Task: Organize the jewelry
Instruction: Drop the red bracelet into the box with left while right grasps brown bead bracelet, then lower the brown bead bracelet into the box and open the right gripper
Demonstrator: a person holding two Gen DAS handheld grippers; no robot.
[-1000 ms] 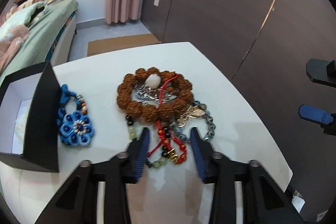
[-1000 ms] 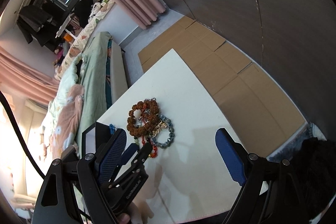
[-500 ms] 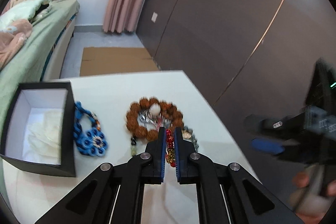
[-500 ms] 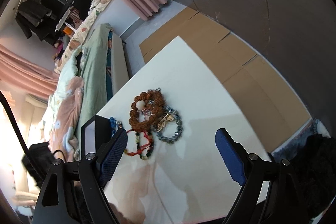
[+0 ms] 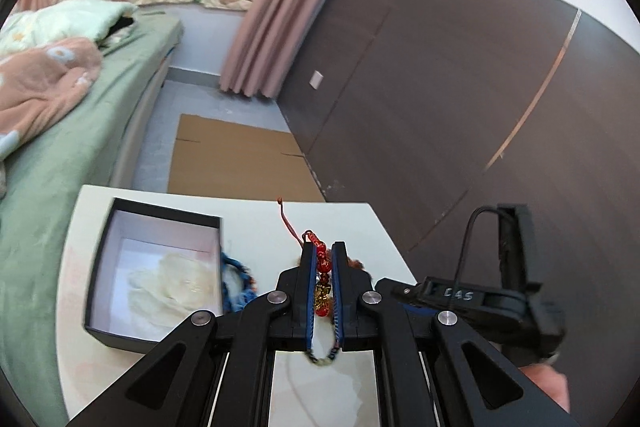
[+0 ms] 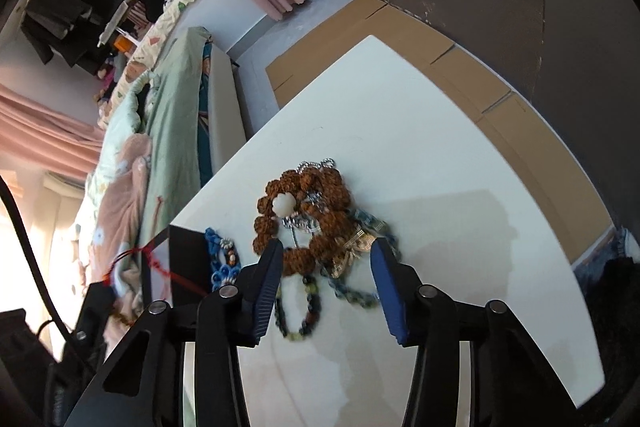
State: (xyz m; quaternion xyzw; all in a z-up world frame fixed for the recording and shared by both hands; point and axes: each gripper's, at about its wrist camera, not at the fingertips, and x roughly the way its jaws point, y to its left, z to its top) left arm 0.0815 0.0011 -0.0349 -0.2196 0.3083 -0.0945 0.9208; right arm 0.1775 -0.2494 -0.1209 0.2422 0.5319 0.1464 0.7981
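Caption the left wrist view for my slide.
Left gripper shut on a red beaded bracelet, lifted beside the open black box.

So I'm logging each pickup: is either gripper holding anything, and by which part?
The left gripper is shut on the red bracelet, pinching its beaded section. The right gripper, jaws just closing, grips nothing yet.

— What sort of place is this?
— A bedroom at home. A bed (image 5: 68, 131) with green bedding and a pink blanket (image 5: 40, 87), pink curtains (image 5: 276, 11), dark wardrobe doors (image 5: 460, 99).
— And the white surface (image 6: 420, 131)?
— Beside the bed.
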